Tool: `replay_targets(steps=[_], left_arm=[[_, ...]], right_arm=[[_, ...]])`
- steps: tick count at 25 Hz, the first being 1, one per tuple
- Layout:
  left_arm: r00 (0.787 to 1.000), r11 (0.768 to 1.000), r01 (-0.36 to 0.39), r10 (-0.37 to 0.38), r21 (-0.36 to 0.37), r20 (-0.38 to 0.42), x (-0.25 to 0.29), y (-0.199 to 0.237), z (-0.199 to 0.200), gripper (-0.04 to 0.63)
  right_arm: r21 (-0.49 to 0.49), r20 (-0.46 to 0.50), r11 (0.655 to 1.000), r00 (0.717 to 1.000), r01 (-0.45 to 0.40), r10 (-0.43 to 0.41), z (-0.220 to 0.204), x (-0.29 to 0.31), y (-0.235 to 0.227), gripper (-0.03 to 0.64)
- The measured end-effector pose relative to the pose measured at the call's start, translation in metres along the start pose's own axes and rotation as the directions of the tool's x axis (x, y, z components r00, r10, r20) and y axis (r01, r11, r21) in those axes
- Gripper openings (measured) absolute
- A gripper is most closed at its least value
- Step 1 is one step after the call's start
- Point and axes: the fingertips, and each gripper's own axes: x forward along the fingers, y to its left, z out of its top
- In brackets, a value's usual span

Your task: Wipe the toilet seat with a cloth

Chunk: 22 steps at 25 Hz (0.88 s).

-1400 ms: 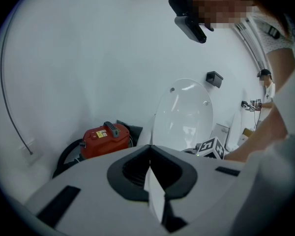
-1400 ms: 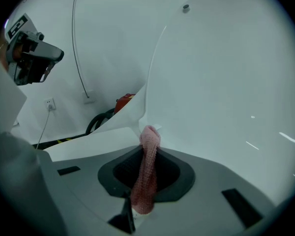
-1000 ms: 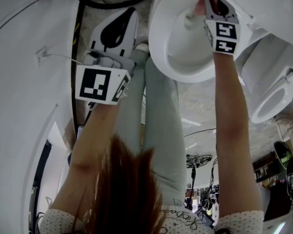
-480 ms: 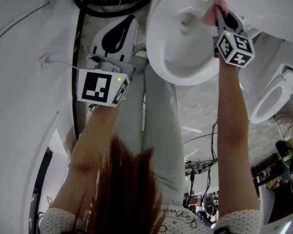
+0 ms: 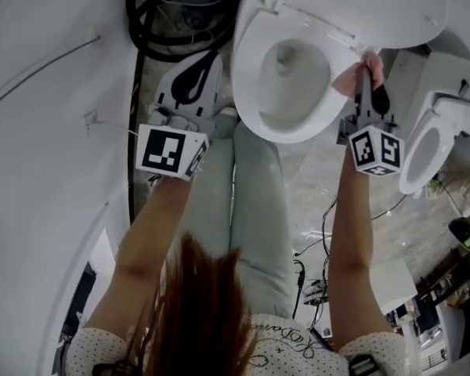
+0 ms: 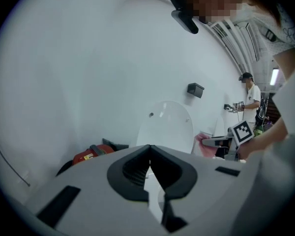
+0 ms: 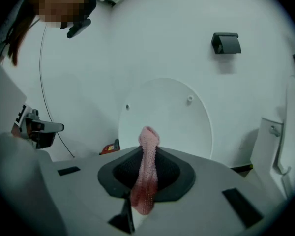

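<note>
Looking like a test lab or showroom, not a home bathroom: a toilet (image 5: 251, 92) and a second toilet (image 5: 423, 151) are standing close together, black hoses (image 5: 139, 34) are lying on the floor (image 5: 313, 171), another person (image 6: 249, 97) is standing behind.

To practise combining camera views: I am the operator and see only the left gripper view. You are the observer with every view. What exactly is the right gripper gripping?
Observer: The right gripper has its jaws shut on a pink cloth, which stands up between them.
Operator: Where is that cloth on the toilet?
Observer: In the head view it lies against the toilet seat, on the person's right side of the ring.
Operator: And where is my left gripper?
Observer: The left gripper hangs to the left of the seat, clear of it.
</note>
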Motion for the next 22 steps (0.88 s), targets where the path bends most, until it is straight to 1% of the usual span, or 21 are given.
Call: replay_targets(steps=[3,8,12,16,19,22], left_arm=[[1.000,0.999,0.022,-0.022,0.029,0.016,-0.012,-0.010,0.031,0.005],[0.996,0.993,0.081,-0.084,0.091,0.026,-0.033,-0.034,0.083,0.005],[0.988,0.982,0.136,-0.145,0.135,0.060,-0.054,-0.059,0.130,0.005],[0.983,0.978,0.146,-0.160,0.147,0.093,-0.075,-0.070,0.176,0.005],[0.977,0.974,0.159,-0.180,0.164,0.118,-0.091,-0.079,0.204,0.005],[0.971,0.969,0.176,-0.200,0.172,0.133,-0.107,-0.089,0.222,0.005]], right_arm=[[0.016,0.050,1.000,0.999,0.006,-0.007,0.035,-0.041,0.018,0.060],[-0.017,0.117,1.000,0.993,0.022,-0.020,0.102,-0.099,0.046,0.060],[-0.040,0.169,0.999,0.985,0.032,-0.025,0.151,-0.139,0.062,0.060],[-0.044,0.216,0.999,0.976,0.027,-0.017,0.194,-0.170,0.078,0.060],[-0.088,0.246,0.995,0.969,0.038,-0.015,0.222,-0.189,0.095,0.060],[-0.133,0.276,0.990,0.961,0.042,-0.003,0.245,-0.207,0.113,0.060]])
